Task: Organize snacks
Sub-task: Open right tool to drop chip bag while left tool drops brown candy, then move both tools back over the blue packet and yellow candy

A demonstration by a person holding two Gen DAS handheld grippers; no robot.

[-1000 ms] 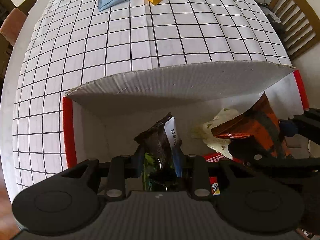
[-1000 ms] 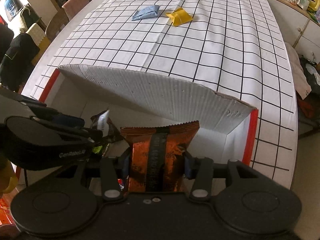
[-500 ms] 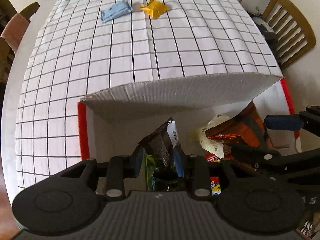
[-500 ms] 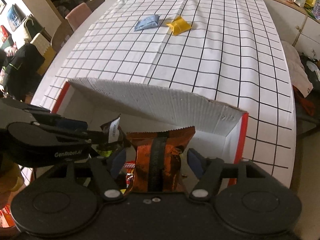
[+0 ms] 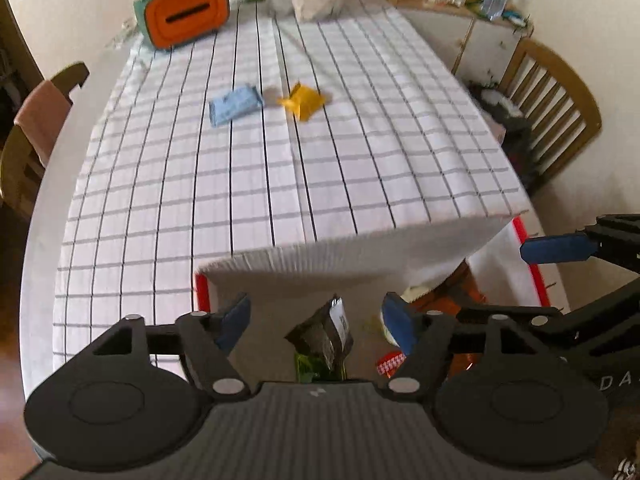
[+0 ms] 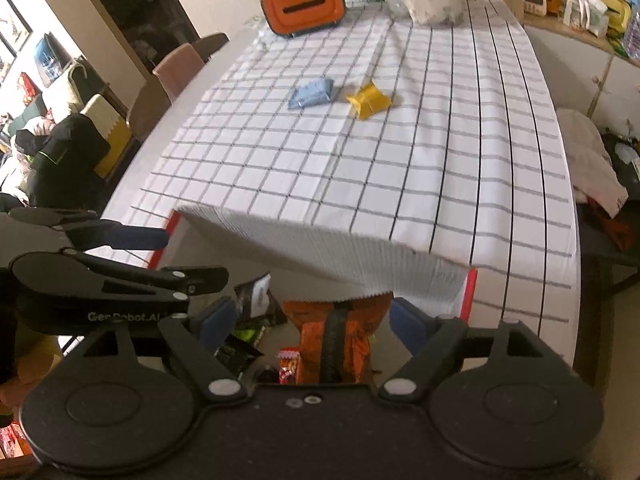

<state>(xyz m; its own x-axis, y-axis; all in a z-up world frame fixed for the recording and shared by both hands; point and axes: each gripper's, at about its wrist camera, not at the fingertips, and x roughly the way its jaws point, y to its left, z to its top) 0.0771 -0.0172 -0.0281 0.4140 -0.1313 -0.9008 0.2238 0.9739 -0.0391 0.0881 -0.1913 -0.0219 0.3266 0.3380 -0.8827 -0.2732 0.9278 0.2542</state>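
left hand-held gripper jaws just spread, released | dark snack packet loose in box | right hand-held gripper likewise released | orange packet half hidden by box flap | blue packet, yellow packet on bench, blurred

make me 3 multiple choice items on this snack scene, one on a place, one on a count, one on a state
1. Where does the orange packet lie?
A. in the white box
B. on the far chair
C. on the checked cloth

2. How many snack packets lie out on the checked cloth?
A. none
B. two
C. five

3. How do the right gripper jaws stand?
A. clamped on the orange packet
B. open, clear of the packet
C. shut on nothing

Key: 1 A, it sits under the box's flap beside the dark packet. 2 B, only the blue packet and the yellow packet. 3 B, both pads stand apart from the packet, having just opened.
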